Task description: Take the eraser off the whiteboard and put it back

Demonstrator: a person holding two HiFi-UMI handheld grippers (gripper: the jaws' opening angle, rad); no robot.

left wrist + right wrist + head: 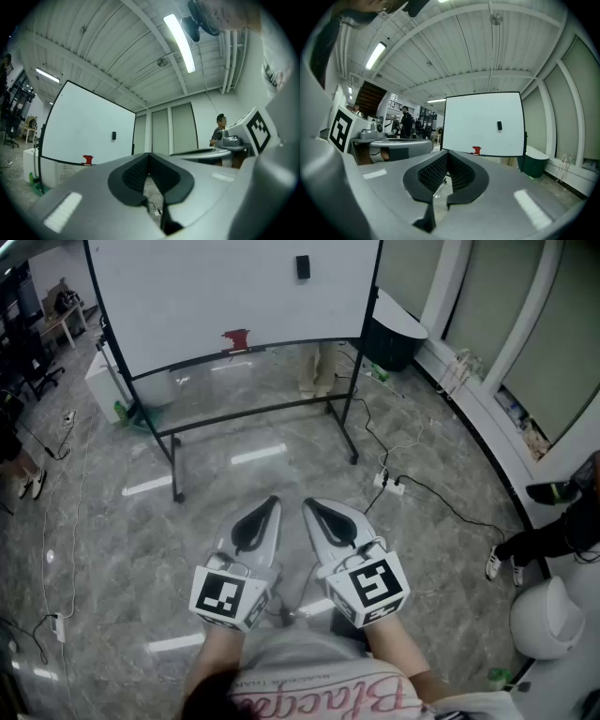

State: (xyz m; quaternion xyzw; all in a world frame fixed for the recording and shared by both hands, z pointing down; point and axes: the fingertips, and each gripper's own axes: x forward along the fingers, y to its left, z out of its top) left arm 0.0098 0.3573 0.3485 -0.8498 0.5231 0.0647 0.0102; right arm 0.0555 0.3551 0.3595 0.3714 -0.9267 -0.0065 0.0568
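Note:
A small black eraser (303, 266) sticks high on the whiteboard (206, 296), which stands on a black frame across the floor; the same eraser (114, 136) (499, 125) shows in both gripper views. A red object (235, 337) sits on the board's tray. My left gripper (274, 502) and right gripper (307, 504) are held side by side close to the body, far from the board, both pointing toward it. The jaws of each meet at the tips with nothing between them, as the left gripper (149, 154) and right gripper (447, 153) show in their own views.
A dark green bin (394, 338) stands right of the board. A power strip with cables (389, 484) lies on the marble floor near the stand's right leg. A white box (103, 381) is at the board's left, a person's shoes (553, 491) at the right edge.

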